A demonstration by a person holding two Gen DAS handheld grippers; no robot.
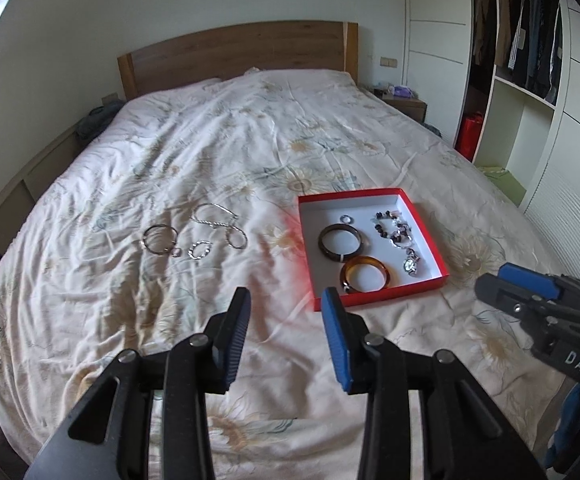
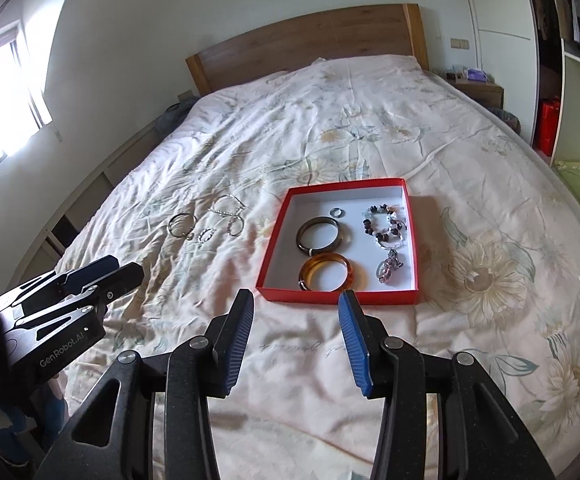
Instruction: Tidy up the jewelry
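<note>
Partway done. Red box (image 1: 374, 300) at 1 o'clock holds bangles, ring, bead bracelet, watch. Silver bangles and chain (image 1: 213, 224) lie loose on duvet (image 1: 249, 140), 11 o'clock. Left gripper (image 1: 285, 312) and right gripper (image 2: 296, 314): jaws spread, empty.

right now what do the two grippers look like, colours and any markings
Both are matte black plastic with silver pivot screws and ribbed blue pads lining the jaws. The left gripper carries white "GenRobot.AI" lettering on its body, readable in the right wrist view. The right gripper shows white letters "DAS" on its side. No cables or sleeves are visible.
</note>
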